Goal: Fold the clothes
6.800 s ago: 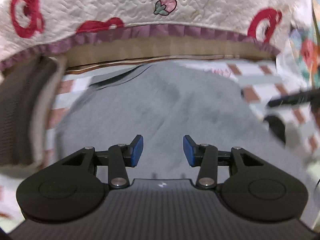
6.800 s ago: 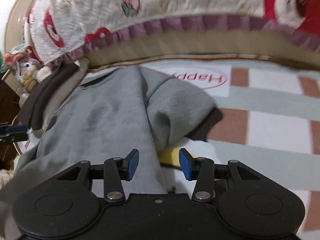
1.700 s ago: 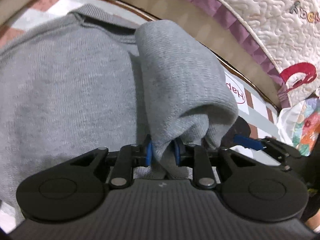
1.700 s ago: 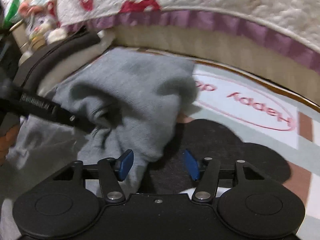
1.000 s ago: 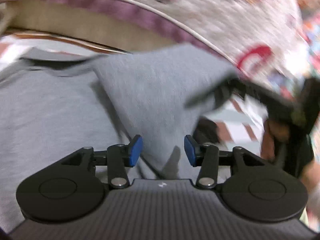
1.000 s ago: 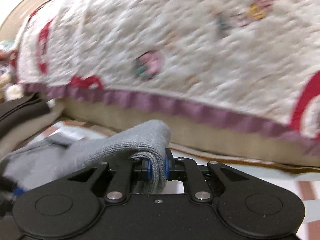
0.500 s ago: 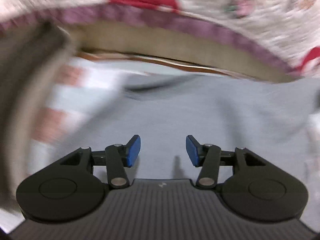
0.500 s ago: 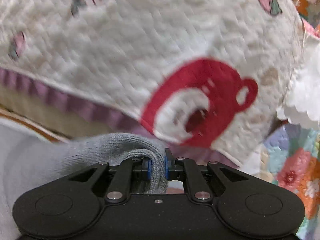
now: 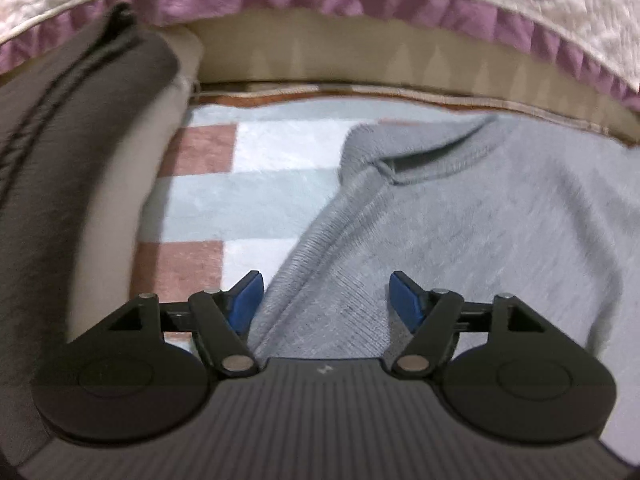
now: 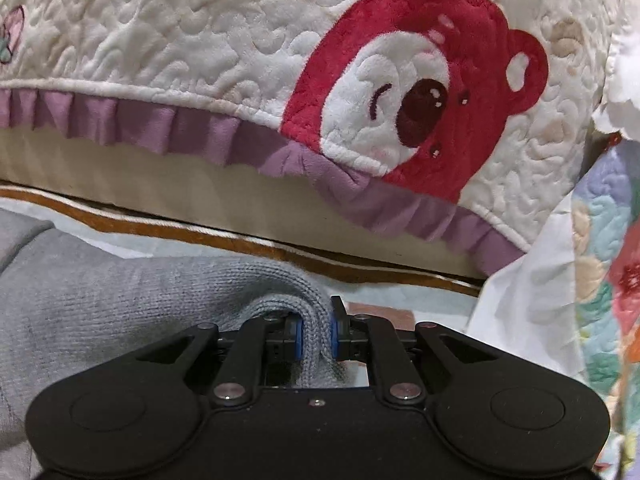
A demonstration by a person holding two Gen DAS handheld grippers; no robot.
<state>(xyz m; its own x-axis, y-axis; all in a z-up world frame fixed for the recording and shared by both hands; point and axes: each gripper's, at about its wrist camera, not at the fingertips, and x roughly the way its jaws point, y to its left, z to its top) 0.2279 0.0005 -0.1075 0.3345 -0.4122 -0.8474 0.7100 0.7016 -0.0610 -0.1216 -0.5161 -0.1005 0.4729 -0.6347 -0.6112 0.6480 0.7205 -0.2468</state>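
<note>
Both grippers sit low over a grey knitted sweater spread on a checked rug of pale blue, white and pink squares. On the left side, the left gripper has its jaws wide apart, having just been opening; the sweater's left edge runs beneath the gap, but the blue pads press on nothing. On the right side, the right gripper is clamped almost closed on a bunched fold of the same sweater, the knit squeezed between its blue pads and bulging up over them. Farther along the left view, the sweater's neckline lies open toward the bed, and a dark brown cushion with a beige edge borders the rug at the left. Beyond the rug, a beige bed base runs across both views, overhung by a white quilted bedspread with a purple ruffle and a red bear patch. A floral quilt hangs at the far right.
</note>
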